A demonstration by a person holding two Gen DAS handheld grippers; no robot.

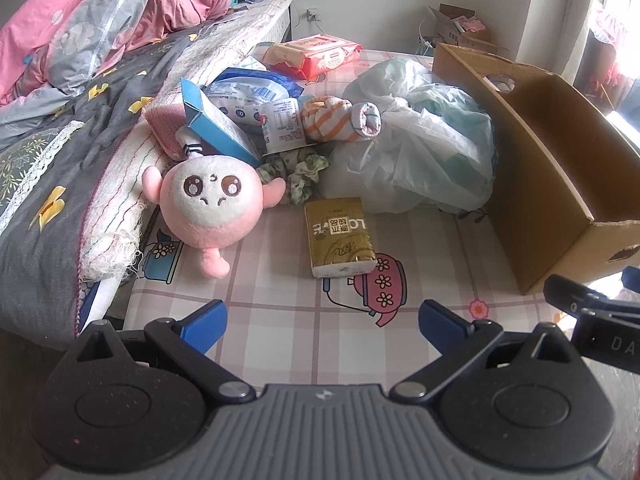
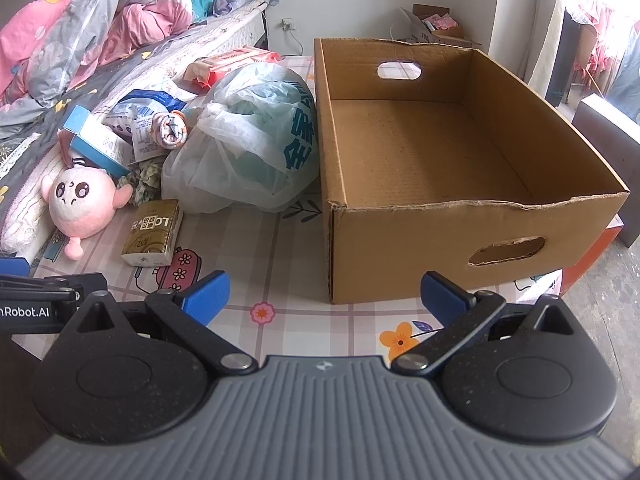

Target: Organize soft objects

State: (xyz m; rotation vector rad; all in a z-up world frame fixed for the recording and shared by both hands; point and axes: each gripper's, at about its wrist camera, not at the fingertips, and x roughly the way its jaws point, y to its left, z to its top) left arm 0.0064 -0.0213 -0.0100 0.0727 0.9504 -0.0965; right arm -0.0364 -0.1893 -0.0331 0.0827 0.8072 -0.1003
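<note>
A pink round plush toy [image 1: 208,204] lies on the patterned mat [image 1: 280,300], also seen in the right wrist view [image 2: 82,206]. Near it lie a gold tissue pack [image 1: 340,236] [image 2: 154,232], a floral scrunchie [image 1: 298,172], rolled striped socks [image 1: 340,118] [image 2: 172,128] and a filled white plastic bag [image 1: 416,140] [image 2: 248,136]. An open cardboard box [image 2: 440,232] [image 1: 560,184], with nothing inside, stands to the right. My left gripper [image 1: 322,322] is open and empty, short of the tissue pack. My right gripper [image 2: 324,294] is open and empty, just before the box's near left corner.
A blue carton [image 1: 216,120], wet-wipe packs [image 1: 248,96] and a red wipes pack [image 1: 320,54] lie behind the plush. A mattress with bedding [image 1: 80,80] rises on the left. A small box of items [image 2: 436,26] sits by the far wall.
</note>
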